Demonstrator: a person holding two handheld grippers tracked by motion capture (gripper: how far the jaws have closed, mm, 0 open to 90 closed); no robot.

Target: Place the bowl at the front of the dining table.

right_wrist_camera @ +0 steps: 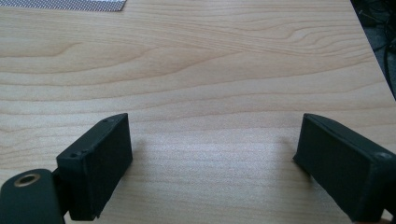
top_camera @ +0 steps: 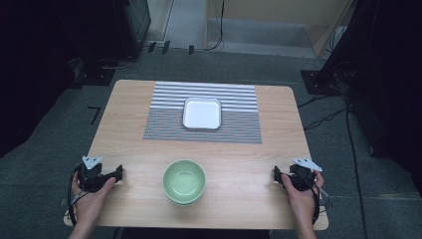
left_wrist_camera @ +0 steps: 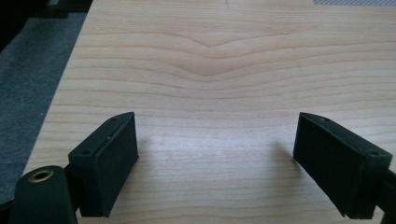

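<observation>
A wooden table [top_camera: 239, 194] seen from above. At eight o'clock, the left gripper [top_camera: 118, 173] rests with jaws spread wide, holding nothing. At six o'clock sits a round pale-green ceramic bowl [top_camera: 184, 181], empty, midway between both tools. At four o'clock, the right gripper [top_camera: 275, 174] is equally wide and empty; neither is nearer.
</observation>
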